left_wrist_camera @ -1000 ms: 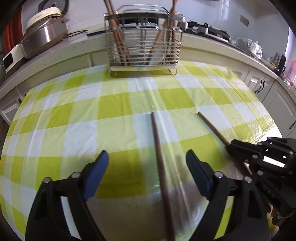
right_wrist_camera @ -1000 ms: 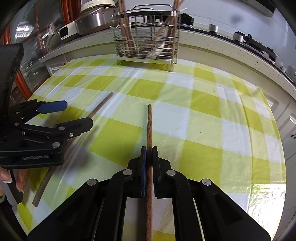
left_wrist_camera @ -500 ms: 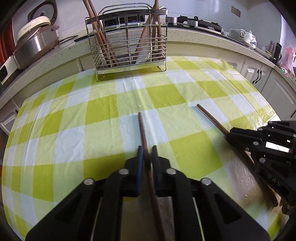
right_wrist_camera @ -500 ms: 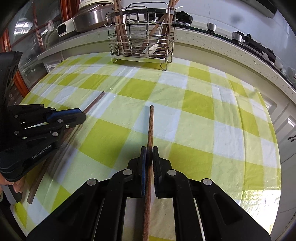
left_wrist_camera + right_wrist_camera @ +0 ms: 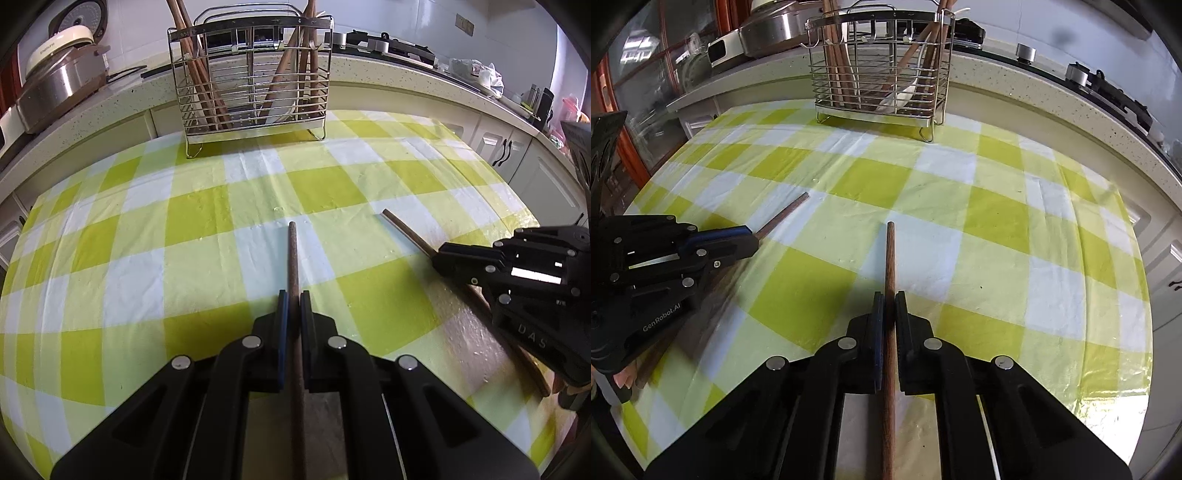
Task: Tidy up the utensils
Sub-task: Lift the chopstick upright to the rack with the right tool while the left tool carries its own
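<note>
Wooden chopstick (image 5: 293, 266) — between left tongs (image 5: 294, 299)

Two chopsticks (image 5: 293, 266) (image 5: 406, 230), two grippers (image 5: 290, 301) (image 5: 889, 301), one wire rack (image 5: 251, 77).

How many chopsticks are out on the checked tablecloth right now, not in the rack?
2. One chopstick is clamped in the left tool; the other chopstick is clamped in the right tool. None seems hidden.
</note>
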`<state>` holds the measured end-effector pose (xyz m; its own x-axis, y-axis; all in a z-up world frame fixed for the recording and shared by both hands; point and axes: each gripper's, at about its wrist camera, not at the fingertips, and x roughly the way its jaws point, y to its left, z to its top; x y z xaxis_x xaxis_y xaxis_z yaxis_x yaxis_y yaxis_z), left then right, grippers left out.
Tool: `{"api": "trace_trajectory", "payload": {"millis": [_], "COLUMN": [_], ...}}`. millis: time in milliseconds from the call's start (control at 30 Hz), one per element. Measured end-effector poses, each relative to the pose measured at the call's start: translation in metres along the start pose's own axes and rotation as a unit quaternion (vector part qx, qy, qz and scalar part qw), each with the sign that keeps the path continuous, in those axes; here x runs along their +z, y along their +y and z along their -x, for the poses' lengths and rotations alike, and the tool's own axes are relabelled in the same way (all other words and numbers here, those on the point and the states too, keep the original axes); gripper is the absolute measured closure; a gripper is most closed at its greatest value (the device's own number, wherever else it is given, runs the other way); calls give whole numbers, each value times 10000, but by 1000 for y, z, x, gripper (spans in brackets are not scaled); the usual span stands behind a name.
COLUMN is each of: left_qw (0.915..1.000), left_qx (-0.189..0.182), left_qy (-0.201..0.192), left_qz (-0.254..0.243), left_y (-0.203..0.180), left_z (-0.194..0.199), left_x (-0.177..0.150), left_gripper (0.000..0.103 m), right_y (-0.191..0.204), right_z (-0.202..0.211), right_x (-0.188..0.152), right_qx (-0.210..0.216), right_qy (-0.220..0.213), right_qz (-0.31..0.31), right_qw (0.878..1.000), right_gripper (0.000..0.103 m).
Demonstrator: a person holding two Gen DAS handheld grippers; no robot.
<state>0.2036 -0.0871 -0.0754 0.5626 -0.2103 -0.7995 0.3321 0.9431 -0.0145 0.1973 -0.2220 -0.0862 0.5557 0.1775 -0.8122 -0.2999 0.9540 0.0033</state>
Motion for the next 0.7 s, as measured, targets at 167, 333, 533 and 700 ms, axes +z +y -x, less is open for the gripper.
{"api": "trace_trajectory", "payload": {"millis": [167,333,533,700], "left_qw": [9998,9984,9957,9931], "left_qx": [13,98,186,221], "left_qy": [-166,-518,-895,-1146], "left_qz": [125,185,162,136], "left_y": [7,13,18,18], "left_z": [14,39,72,95], "left_x": [7,19,27,32], "left_gripper": [97,97,97,97], "right_y": [1,-3,-3,-2], "right_z": [13,40,67,91], "right_x": [-1,9,18,27], "right_qx": [120,134,138,170], "right_qy": [-296,-930,-1463,-1897], "right_qz": [-130,-341,-453,-490], "right_qw": [9994,9950,9881,9805], "right_gripper": [96,96,96,96]}}
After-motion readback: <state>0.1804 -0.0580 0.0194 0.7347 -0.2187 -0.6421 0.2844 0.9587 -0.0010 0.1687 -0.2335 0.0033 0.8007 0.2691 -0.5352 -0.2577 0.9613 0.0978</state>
